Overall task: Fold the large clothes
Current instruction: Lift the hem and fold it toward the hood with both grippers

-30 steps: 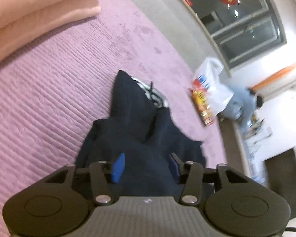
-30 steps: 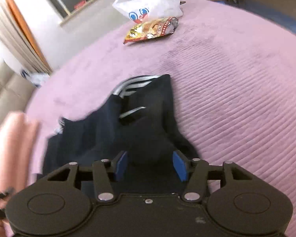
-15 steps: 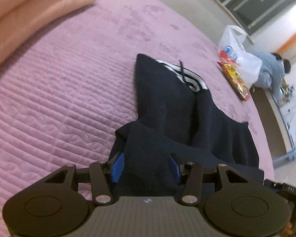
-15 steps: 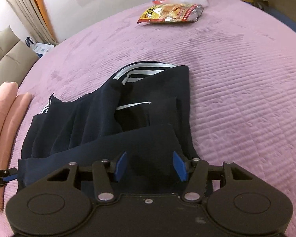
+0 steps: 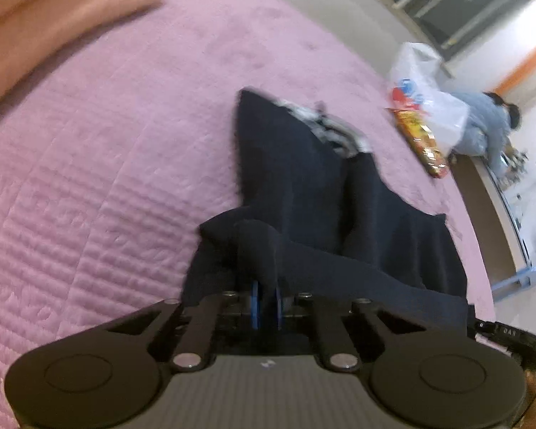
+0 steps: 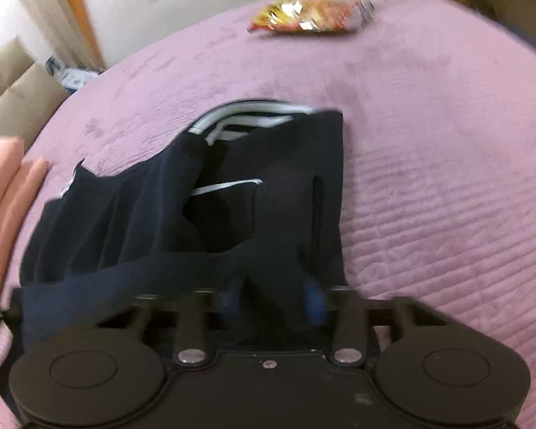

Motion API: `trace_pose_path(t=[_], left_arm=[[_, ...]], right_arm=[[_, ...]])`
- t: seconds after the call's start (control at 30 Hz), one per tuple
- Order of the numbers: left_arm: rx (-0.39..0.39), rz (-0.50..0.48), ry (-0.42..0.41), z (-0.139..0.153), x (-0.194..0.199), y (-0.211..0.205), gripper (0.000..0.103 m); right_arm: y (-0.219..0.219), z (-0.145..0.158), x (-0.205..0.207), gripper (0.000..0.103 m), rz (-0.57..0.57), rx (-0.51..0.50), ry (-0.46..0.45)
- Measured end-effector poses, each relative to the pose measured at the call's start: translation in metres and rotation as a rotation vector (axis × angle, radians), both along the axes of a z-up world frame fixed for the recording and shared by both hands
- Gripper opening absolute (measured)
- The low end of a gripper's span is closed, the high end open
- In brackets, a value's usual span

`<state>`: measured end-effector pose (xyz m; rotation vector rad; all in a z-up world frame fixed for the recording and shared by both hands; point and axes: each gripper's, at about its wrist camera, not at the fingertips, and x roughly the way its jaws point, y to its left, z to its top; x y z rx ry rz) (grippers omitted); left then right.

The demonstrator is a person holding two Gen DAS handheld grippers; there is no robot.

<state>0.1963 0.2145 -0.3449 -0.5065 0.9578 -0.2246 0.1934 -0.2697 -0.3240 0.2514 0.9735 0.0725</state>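
Stretching away from both grippers across the purple quilt [image 5: 89,178], the dark garment [image 5: 303,178] runs its long axis straight ahead toward its striped waistband [image 6: 253,114]. The left gripper [image 5: 266,300] is clamped on the near hem; the right gripper [image 6: 275,296] has cloth between blurred pads, and I cannot tell whether it has closed. Judged from this, the next move folds forward along that axis.

i see soft, even indoor light, motion blur smearing both views, fisheye bending at the edges, whites blown out ahead.
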Motion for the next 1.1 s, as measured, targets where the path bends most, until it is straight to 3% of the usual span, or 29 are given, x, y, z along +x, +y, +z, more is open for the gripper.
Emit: trace_pose_path(t=[0.13,0.27,0.57,0.67,0.77,0.87,0.97,1.07,1.1], left_arm=[[0.070,-0.060,-0.082,0.020,-0.022,-0.020,0.006],[0.071,-0.059,-0.143,0.047,-0.045,-0.025,0.006],[-0.009,-0.045,-0.252,0.090,-0.054,-0.023,0.006],[-0.002,-0.034,-0.223,0.081,-0.043,-0.023,0.006],[0.028,-0.028,-0.146,0.049,-0.029,-0.021,0.007],[-0.018,-0.015,-0.082,0.021,-0.018,-0.015,0.008],[-0.087,-0.003,-0.069,0.009,-0.011,-0.010,0.012],[-0.139,0.014,-0.060,0.004,-0.010,-0.007,0.020],[-0.155,0.014,-0.055,0.001,-0.008,-0.006,0.025]], right_arm=[[0.009,0.017,-0.022,0.010,0.030,-0.069,-0.064],[0.022,0.037,-0.044,0.006,0.057,-0.192,-0.133],[0.024,0.082,-0.067,0.006,0.061,-0.145,-0.258],[0.026,0.076,-0.058,0.006,0.068,-0.157,-0.224],[0.021,0.048,-0.046,0.006,0.053,-0.117,-0.150],[0.014,0.023,-0.031,0.007,0.045,-0.089,-0.083],[0.005,0.007,-0.019,0.021,0.044,-0.014,-0.005],[-0.002,0.002,-0.012,0.026,0.038,0.028,0.013],[-0.003,0.002,-0.011,0.032,0.035,0.025,0.013]])
